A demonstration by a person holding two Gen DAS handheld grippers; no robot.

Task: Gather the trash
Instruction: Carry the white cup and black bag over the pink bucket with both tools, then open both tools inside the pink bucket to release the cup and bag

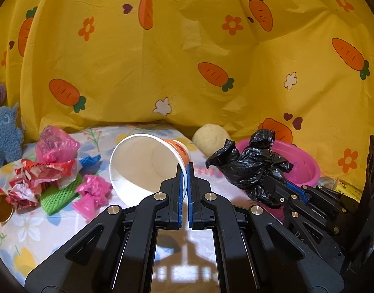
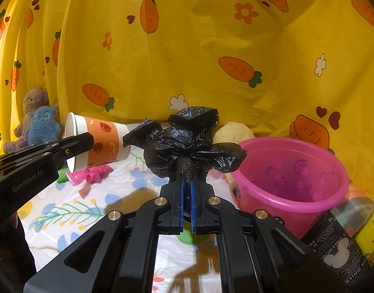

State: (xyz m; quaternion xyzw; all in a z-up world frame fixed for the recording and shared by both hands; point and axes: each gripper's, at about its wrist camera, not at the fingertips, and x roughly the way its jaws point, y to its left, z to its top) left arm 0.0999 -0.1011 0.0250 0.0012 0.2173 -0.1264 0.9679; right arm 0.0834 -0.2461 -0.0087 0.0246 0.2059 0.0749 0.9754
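The left gripper (image 1: 187, 164) has its fingers clamped on the rim of a paper cup (image 1: 147, 163), held sideways above the desk (image 1: 28, 232). The right gripper (image 2: 187, 174) pinches a crumpled black bag (image 2: 184, 141), near the pink bucket (image 2: 292, 171). Behind hangs a yellow carrot-print sheet (image 2: 187, 48).

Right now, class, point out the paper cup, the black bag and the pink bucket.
paper cup (image 2: 102, 141), right wrist view, orange band
black bag (image 2: 187, 141), right wrist view, crumpled middle
pink bucket (image 2: 306, 196), right wrist view, front rim
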